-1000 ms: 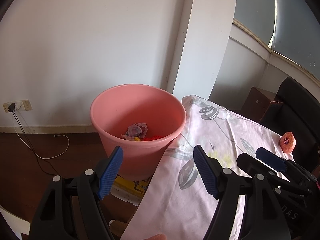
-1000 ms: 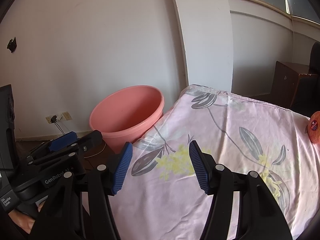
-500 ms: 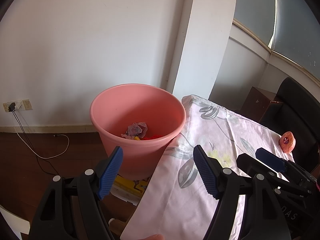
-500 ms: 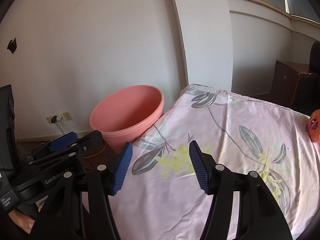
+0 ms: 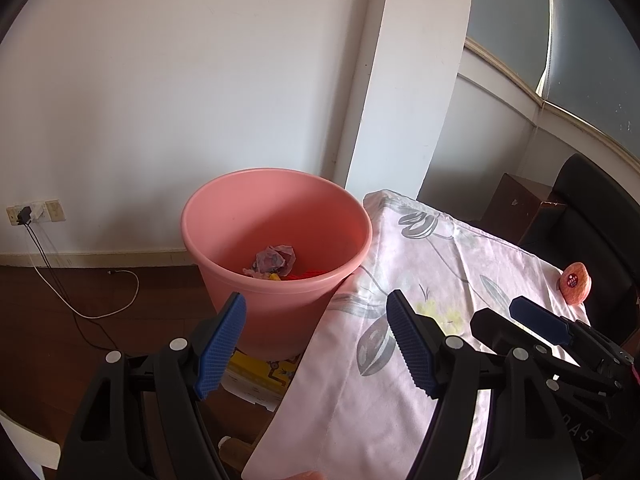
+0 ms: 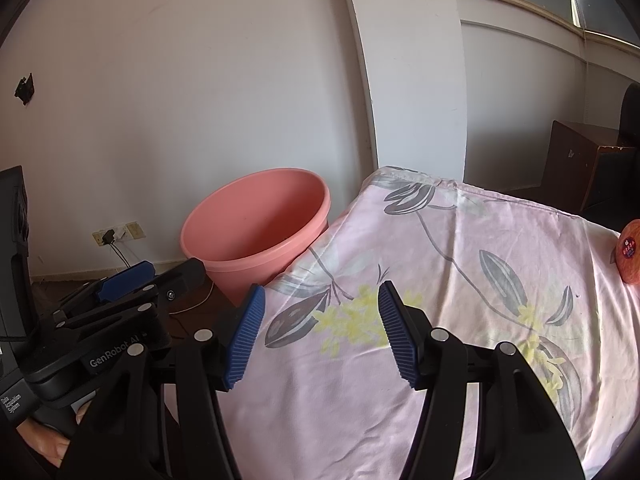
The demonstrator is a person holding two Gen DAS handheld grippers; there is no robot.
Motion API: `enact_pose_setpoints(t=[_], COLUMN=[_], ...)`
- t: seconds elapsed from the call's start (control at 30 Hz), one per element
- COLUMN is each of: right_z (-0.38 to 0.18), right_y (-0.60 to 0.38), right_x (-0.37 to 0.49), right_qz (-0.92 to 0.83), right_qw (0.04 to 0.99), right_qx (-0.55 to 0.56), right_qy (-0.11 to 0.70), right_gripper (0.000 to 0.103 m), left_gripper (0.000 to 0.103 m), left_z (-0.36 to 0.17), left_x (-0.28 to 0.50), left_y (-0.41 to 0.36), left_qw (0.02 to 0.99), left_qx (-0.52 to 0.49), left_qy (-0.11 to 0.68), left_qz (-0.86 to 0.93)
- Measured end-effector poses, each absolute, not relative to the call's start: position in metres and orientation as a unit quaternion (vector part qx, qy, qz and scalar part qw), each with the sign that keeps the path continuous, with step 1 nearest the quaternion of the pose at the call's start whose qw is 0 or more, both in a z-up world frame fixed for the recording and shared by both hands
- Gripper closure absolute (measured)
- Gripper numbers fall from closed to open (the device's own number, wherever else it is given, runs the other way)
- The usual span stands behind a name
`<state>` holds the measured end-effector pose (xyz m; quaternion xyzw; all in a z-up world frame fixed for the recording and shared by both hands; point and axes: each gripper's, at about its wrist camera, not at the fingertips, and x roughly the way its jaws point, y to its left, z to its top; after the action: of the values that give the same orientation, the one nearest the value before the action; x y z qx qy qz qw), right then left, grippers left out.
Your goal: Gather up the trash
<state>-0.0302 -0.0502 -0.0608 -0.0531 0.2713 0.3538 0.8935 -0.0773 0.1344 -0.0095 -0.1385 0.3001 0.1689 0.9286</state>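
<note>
Both sets of jaws stand released with nothing between them: the left gripper (image 5: 316, 344) hangs over the near rim of the pink bucket (image 5: 276, 240), the right gripper (image 6: 320, 332) over the floral-clothed desk (image 6: 460, 280). Crumpled trash (image 5: 276, 260) lies in the bucket's bottom (partly hidden by the rim). At the desk's 3 o'clock edge sits a stickered orange fruit (image 6: 630, 250).
</note>
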Motion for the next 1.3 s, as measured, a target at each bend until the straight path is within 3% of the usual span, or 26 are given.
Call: enact_pose_setpoints(t=[1.3], right_z=[-0.0621], right_y=[-0.0507], right_x=[-0.0289], right_qz=[0.360], right_qw=[0.889], right_qx=[-0.054], right_qy=[0.277], right_gripper=[0.043], left_gripper=[0.032], left_z=[-0.0079], left_x=[-0.0775], left_y=[0.1333], left_qw=[0.929], left_qx=[-0.135], left_qy=[0.300], left_qz=[0.168])
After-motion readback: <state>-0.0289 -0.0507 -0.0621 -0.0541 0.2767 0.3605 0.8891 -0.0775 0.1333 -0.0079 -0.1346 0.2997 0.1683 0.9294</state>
